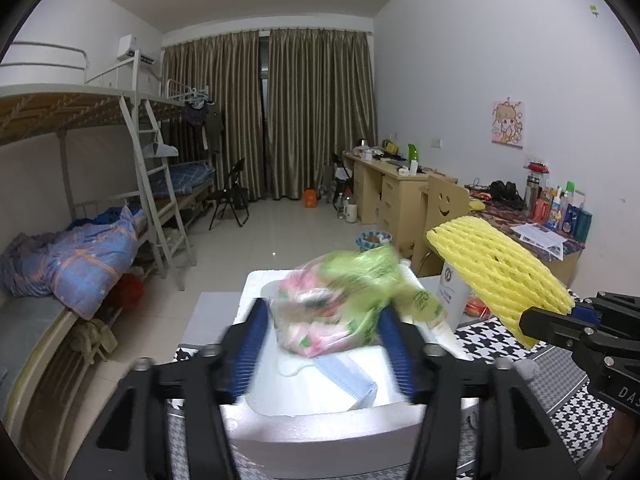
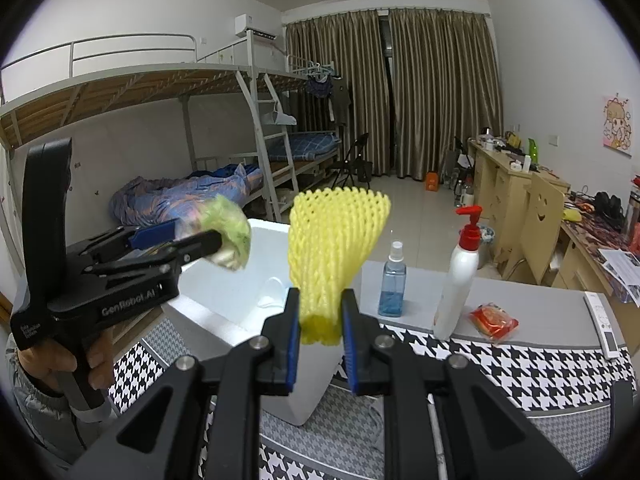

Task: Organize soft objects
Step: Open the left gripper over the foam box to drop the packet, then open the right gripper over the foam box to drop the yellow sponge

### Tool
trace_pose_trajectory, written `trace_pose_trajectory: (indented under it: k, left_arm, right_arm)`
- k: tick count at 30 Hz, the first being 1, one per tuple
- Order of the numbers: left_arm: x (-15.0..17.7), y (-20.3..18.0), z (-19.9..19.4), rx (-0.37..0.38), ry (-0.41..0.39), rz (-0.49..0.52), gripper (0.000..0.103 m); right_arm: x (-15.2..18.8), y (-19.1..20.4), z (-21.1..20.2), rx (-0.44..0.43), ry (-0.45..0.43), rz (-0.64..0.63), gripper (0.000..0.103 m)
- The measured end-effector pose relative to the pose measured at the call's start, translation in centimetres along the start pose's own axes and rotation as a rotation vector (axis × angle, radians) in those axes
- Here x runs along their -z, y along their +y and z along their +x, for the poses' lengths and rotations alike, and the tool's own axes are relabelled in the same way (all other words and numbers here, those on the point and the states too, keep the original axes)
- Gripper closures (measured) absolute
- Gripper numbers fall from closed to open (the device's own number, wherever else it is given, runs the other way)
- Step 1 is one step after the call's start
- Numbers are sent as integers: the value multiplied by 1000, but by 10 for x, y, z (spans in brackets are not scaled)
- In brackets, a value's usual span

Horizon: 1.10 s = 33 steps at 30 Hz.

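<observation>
I work over a table (image 2: pixel 520 364) under a black-and-white houndstooth cloth, in a dormitory room with bunk beds (image 2: pixel 168 92) and drawn curtains (image 1: pixel 272 112). One white foam box (image 1: pixel 320 424) holds one face mask (image 1: pixel 340 376). Two bottles (image 2: pixel 392 280) stand beside it. My left gripper (image 1: pixel 320 344) brackets one blurred plastic bag (image 1: pixel 340 304), jaws parted, not visibly pressing. My right gripper (image 2: pixel 319 344) pinches one yellow foam net (image 2: pixel 332 248).
</observation>
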<state>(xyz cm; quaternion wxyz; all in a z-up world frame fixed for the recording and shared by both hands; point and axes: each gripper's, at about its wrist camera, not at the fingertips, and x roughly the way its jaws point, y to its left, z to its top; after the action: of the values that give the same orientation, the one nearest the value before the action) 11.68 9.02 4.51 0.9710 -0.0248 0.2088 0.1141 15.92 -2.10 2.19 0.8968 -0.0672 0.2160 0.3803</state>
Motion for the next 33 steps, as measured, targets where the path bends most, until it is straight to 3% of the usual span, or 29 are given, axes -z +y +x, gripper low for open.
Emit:
trace_pose_trajectory:
  k: [9, 18, 33]
  left_arm:
    - [1, 14, -7, -26, -25, -33, 8]
    - [6, 27, -18, -57, -46, -58, 1]
    - [15, 41, -31, -98, -56, -54, 1]
  right_arm:
    - [-5, 9, 7, 1, 10, -16, 80]
    - [-8, 18, 16, -9, 15, -36, 80]
    - [-14, 34, 31, -44, 33, -58, 80]
